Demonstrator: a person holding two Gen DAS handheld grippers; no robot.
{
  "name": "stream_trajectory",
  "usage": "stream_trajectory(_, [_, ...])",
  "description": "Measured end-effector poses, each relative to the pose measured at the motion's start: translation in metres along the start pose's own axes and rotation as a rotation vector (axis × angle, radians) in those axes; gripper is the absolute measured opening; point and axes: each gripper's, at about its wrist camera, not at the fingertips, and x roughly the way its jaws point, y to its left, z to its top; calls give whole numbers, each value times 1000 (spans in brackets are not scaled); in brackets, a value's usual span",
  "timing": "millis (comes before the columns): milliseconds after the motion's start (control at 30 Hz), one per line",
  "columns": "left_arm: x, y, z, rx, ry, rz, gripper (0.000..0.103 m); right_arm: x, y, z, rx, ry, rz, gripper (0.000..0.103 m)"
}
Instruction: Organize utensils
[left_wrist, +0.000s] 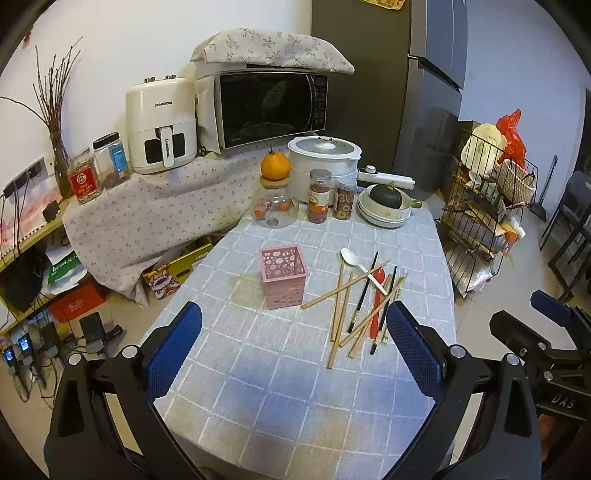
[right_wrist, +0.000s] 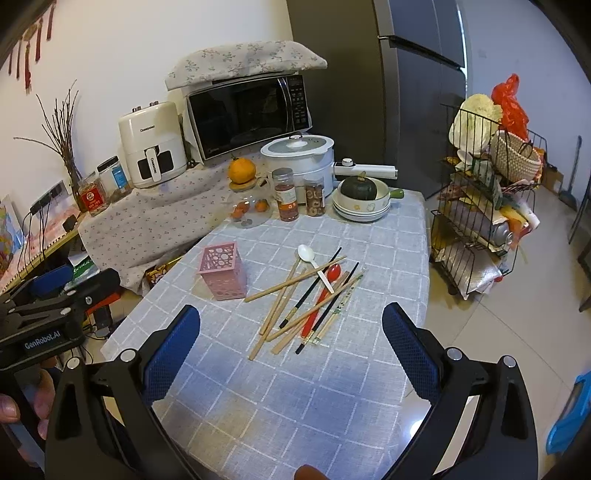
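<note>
I'm looking past a grid-patterned tablecloth (left_wrist: 280, 373). At its far edge I see a white electric pot (left_wrist: 325, 162), my landmark. Behind the pot sits a microwave (left_wrist: 269, 107) under a floral cover (left_wrist: 273, 50), with a white air fryer (left_wrist: 160, 125) further left. Just in front of the pot stand two spice jars (left_wrist: 319, 195); left of it, an orange (left_wrist: 274, 166) tops a glass jar (left_wrist: 275, 210). Right of the pot, a dark green squash (left_wrist: 386, 195) rests in stacked bowls (left_wrist: 384, 216). Further right stands a wire rack (left_wrist: 480, 221).
</note>
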Motion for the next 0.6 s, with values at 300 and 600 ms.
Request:
stream_trajectory(300, [1, -1, -1, 7, -7, 0, 96, 1, 0, 1, -1, 0, 0, 96])
stream_trajectory(600, [2, -1, -1, 7, -6, 2, 96, 1, 1, 1, -7, 2, -1, 96])
